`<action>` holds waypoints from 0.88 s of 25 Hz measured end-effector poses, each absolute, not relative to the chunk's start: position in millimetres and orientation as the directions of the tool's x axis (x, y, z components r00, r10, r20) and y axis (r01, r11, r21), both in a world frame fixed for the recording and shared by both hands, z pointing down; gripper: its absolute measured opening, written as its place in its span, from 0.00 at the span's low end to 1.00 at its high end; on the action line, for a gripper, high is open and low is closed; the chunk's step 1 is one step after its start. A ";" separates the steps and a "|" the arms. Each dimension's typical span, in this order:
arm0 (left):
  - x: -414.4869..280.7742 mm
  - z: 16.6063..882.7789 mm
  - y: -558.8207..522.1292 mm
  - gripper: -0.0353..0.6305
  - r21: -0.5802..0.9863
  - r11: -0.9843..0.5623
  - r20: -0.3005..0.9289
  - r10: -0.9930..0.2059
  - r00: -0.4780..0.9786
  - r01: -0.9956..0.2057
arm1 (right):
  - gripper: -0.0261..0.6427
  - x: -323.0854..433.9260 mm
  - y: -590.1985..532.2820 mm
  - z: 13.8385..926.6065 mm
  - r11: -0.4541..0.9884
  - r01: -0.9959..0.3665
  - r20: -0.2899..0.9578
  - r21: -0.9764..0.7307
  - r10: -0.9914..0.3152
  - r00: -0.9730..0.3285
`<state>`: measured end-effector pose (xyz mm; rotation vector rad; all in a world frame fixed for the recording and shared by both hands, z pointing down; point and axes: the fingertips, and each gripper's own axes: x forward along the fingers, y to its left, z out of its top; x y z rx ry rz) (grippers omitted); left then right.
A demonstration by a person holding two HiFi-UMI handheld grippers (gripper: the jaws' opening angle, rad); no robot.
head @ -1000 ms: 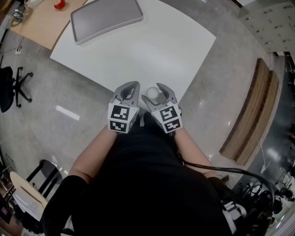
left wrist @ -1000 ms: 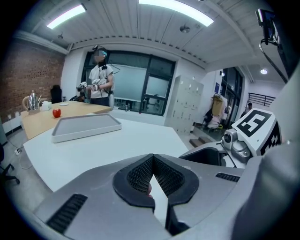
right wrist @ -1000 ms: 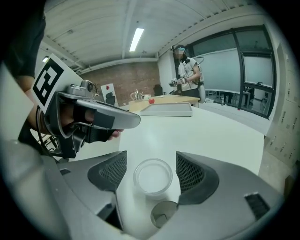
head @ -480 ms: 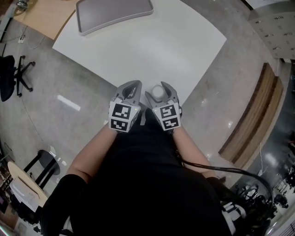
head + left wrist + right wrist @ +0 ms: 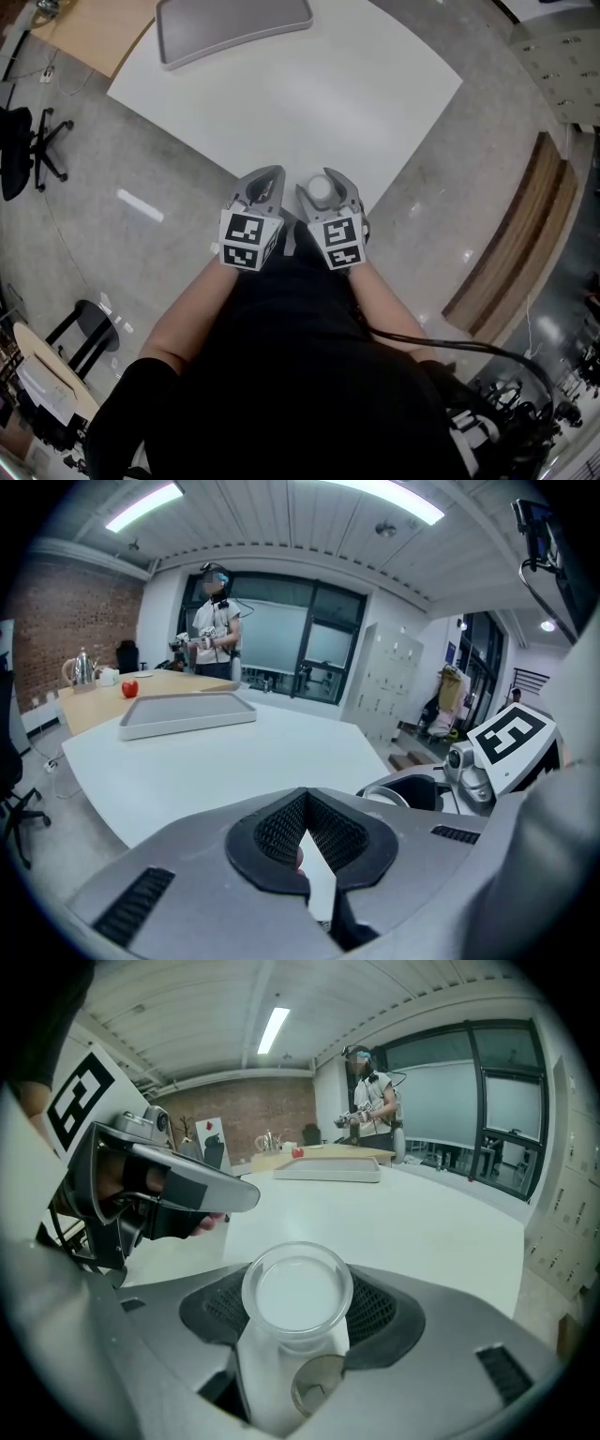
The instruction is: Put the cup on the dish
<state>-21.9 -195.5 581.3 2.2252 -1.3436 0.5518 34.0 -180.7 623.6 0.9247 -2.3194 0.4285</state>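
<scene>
A small translucent white cup (image 5: 321, 188) stands upright between the jaws of my right gripper (image 5: 322, 182), which is shut on it; its round rim (image 5: 297, 1288) fills the right gripper view. My left gripper (image 5: 265, 175) is held just left of it, shut with nothing in it, its pads meeting at the tip (image 5: 305, 799). Both hover over the near corner of the white table (image 5: 309, 103), close to the person's body. The grey dish, a shallow tray (image 5: 234, 26), lies at the table's far side, also visible as the tray (image 5: 187, 714) in the left gripper view.
A wooden table (image 5: 98, 700) beyond the tray carries a red apple (image 5: 129, 688) and a kettle. Another person (image 5: 214, 621) stands further back. An office chair (image 5: 23, 159) is on the floor at left, a wooden bench (image 5: 511, 234) at right.
Both grippers have stayed close together in front of the body, the cup still in the right one. The head view has shifted slightly, so the tray sits nearer the top edge.
</scene>
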 end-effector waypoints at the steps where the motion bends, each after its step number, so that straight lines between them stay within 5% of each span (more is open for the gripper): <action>1: -22.1 580.0 -195.5 0.05 0.191 -0.398 0.561 -0.706 0.432 -0.897 | 0.44 33.8 -180.7 619.2 0.708 -0.702 0.629 -0.073 -0.514 -0.583; 22: -12.9 478.7 -217.0 0.05 0.118 -0.323 0.412 -0.844 0.343 -0.939 | 0.44 42.7 -207.1 475.1 0.809 -0.587 0.504 -0.034 -0.493 -0.709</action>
